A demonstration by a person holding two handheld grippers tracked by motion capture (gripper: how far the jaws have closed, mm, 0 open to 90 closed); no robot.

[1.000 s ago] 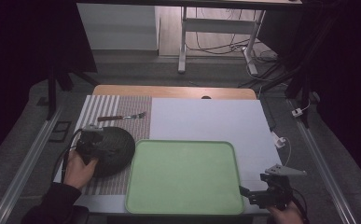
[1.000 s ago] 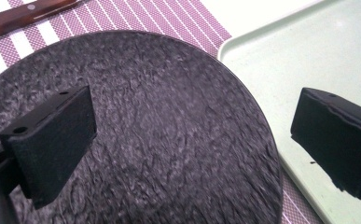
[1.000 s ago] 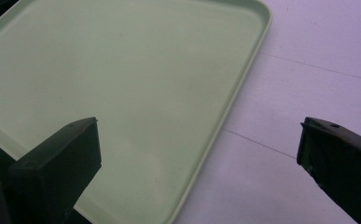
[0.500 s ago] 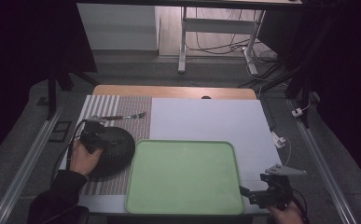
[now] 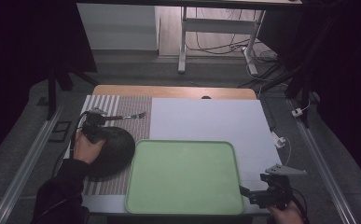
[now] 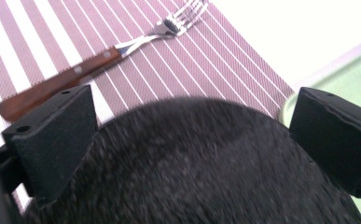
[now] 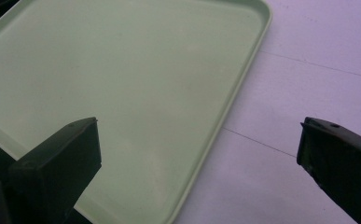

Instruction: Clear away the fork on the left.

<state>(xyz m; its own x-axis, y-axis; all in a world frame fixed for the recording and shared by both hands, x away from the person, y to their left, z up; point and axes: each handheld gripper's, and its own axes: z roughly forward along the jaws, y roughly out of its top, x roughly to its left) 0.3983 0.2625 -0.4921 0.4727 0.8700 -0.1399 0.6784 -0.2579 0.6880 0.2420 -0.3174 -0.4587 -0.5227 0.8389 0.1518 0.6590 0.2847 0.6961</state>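
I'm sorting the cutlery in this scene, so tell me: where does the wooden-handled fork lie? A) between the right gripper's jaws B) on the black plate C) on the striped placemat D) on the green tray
C: the fork lies flat on the striped placemat, beyond the black plate that sits between the left gripper's open jaws.

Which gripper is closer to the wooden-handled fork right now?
The left. The left gripper hovers over the black plate, just short of the fork on the striped placemat. The right gripper sits at the green tray's near right corner, far off.
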